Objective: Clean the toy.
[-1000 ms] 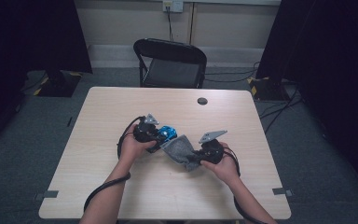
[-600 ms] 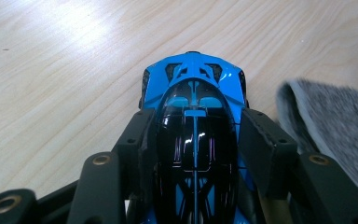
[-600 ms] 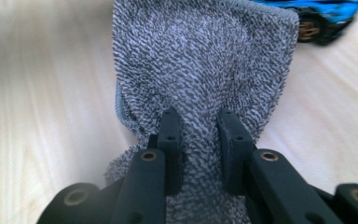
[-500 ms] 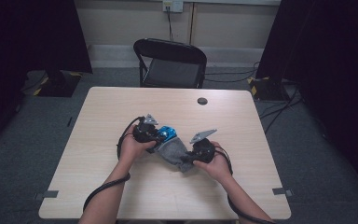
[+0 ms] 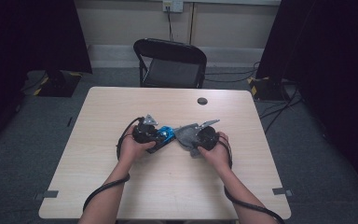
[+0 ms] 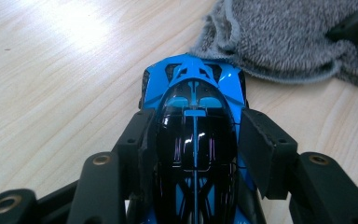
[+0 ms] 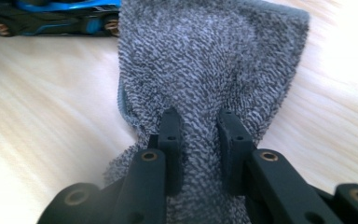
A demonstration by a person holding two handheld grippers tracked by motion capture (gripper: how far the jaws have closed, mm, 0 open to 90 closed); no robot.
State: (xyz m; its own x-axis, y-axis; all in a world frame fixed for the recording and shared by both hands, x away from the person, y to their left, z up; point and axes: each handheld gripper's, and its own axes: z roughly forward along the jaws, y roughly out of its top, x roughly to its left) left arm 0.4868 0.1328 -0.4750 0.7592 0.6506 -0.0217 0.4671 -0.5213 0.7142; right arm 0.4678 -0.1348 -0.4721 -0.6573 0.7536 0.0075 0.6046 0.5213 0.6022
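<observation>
A blue and black toy car is gripped by its sides in the left claw, its wheels on the tabletop. A bunched fold of grey cloth is pinched in the right claw. The cloth is spread on the tabletop just beside the car's front end, near the middle of the tabletop.

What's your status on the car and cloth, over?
Left gripper clamped on the blue toy car, car on the table. Right gripper pinching the grey cloth, bunched beside the car. Nothing in the way.
</observation>
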